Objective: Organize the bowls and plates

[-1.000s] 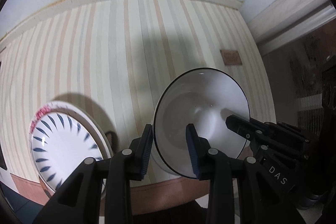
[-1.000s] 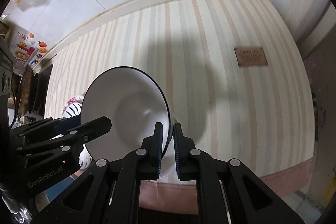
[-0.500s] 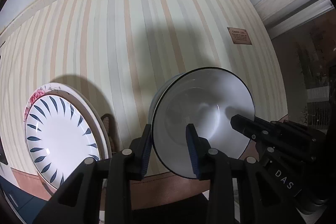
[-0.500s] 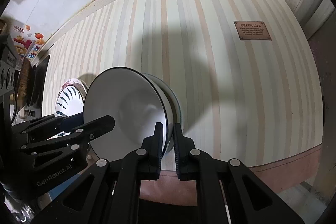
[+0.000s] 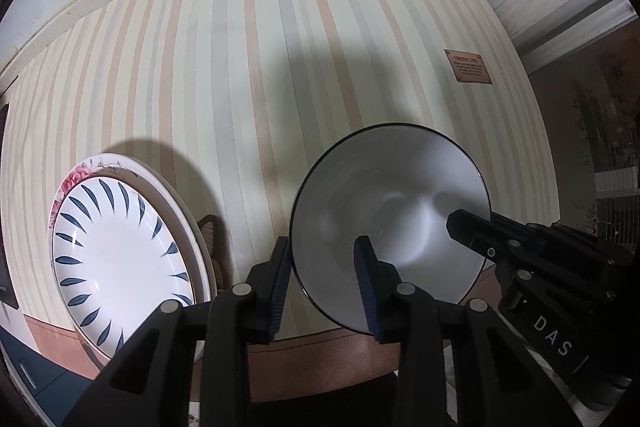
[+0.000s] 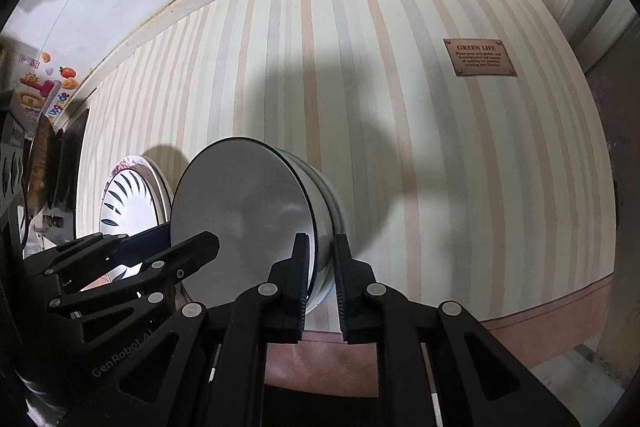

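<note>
A white bowl point(image 5: 392, 211) with a thin dark rim sits tilted inside a blue-banded bowl point(image 6: 335, 205) on the striped tablecloth. My left gripper point(image 5: 322, 267) straddles its left rim, one pad outside and one inside, shut on the wall. In the right wrist view my right gripper point(image 6: 322, 259) straddles the right wall of the same white bowl point(image 6: 240, 219). Its jaws are opening, with the wall still between the pads and touching them. The left gripper point(image 6: 176, 241) shows there at the bowl's far rim, and the right gripper point(image 5: 460, 223) reaches in from the right in the left wrist view.
A stack of plates point(image 5: 116, 259), the top one white with dark blue leaf marks, lies left of the bowls point(image 6: 128, 199). A small brown label point(image 5: 468, 66) is fixed on the cloth at the far right. The table's brown front border runs just below the bowls. Dark kitchen items point(image 6: 40, 167) stand at the far left.
Both grippers have sunk with the white bowl, which now rests in the blue-banded bowl. The plate stack shows more fully at the left.
</note>
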`<state>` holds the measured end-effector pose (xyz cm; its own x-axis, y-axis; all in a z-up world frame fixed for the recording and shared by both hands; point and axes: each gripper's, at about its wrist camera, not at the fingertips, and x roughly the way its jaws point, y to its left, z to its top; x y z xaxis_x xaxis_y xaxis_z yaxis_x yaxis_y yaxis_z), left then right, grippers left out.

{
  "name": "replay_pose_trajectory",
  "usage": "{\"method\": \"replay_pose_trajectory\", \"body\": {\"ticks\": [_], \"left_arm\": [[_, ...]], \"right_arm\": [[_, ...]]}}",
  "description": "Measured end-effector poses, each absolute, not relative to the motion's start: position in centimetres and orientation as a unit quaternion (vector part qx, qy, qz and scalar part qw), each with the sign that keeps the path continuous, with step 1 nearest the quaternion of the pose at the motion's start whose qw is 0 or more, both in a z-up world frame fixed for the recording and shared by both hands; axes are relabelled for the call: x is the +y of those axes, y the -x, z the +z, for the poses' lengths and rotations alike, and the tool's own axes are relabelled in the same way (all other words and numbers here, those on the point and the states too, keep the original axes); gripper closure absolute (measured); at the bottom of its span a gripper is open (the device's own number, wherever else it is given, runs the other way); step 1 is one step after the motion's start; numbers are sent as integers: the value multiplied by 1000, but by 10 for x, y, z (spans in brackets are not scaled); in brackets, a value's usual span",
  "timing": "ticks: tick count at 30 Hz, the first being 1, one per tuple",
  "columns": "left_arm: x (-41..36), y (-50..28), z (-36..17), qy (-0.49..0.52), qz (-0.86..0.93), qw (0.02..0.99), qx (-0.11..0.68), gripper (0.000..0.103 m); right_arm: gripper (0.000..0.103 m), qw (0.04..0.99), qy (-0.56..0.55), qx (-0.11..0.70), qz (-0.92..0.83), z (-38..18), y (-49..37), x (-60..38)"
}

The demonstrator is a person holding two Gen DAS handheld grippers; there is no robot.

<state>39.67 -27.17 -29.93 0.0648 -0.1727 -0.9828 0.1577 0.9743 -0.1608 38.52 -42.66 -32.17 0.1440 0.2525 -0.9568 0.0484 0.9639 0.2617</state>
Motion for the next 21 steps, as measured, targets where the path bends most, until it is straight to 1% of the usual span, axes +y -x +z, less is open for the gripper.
{"method": "replay_pose_trajectory", "body": {"ticks": [5, 12, 14, 15, 16, 17, 18, 19, 20, 21], "left_arm": [[-271, -392, -288, 1, -109, 736, 669, 73], [-260, -370, -245, -22, -109, 766, 633, 73], [-256, -362, -235, -27, -112, 769, 629, 72], [-253, -358, -231, -28, -115, 770, 627, 68], [-249, -354, -226, -27, -116, 771, 626, 64], [-245, -349, -221, -26, -118, 771, 625, 61], [-243, -345, -217, -25, -121, 771, 625, 53], [-240, -341, -213, -23, -125, 771, 624, 40], [-239, -336, -210, -22, -127, 772, 622, 34], [-237, -333, -205, -20, -132, 774, 619, 24]], "right_arm": [[88, 748, -127, 647, 67, -315, -382, -430], [87, 780, -81, 618, 52, -270, -350, -426], [78, 786, -69, 613, 45, -258, -338, -425], [68, 788, -66, 611, 44, -254, -334, -425], [55, 792, -61, 606, 42, -246, -327, -424], [49, 795, -58, 602, 41, -241, -321, -423], [40, 800, -54, 596, 40, -233, -314, -423], [34, 803, -52, 593, 39, -229, -309, -423], [32, 805, -52, 590, 38, -224, -305, -423], [25, 807, -53, 587, 37, -219, -299, -424]]}}
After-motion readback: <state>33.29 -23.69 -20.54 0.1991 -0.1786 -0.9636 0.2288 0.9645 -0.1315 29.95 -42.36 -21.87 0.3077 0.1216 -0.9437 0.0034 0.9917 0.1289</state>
